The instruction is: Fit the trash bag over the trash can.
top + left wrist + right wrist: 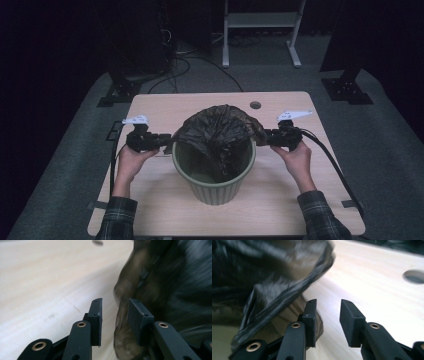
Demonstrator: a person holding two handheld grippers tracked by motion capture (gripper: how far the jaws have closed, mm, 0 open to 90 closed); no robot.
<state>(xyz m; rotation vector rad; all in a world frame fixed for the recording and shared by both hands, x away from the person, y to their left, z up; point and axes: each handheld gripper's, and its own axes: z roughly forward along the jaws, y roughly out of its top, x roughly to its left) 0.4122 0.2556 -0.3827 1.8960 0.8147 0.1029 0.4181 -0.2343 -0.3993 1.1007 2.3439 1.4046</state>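
The green ribbed bin (214,172) stands nearest, at the middle of the worktop (165,107) toward the person's edge. A black bin bag (220,132) lies draped over its far rim, part hanging inside, part heaped above. The left gripper (167,141) sits just beside the bag's left edge; in the left gripper view its jaws stand apart, with a fold of film (122,322) between them, unpinched. The right gripper (265,136) is at the bag's right edge, its jaws likewise parted — the film (287,297) lies against the left one, the gap itself bare.

Step in hand, as judged: lining the bin, between grips. The next move calls for pinching the bag's mouth on both sides, then stretching it over the rim.

Open worktop lies to both sides and behind — only a cable hole (255,105) interrupts it.
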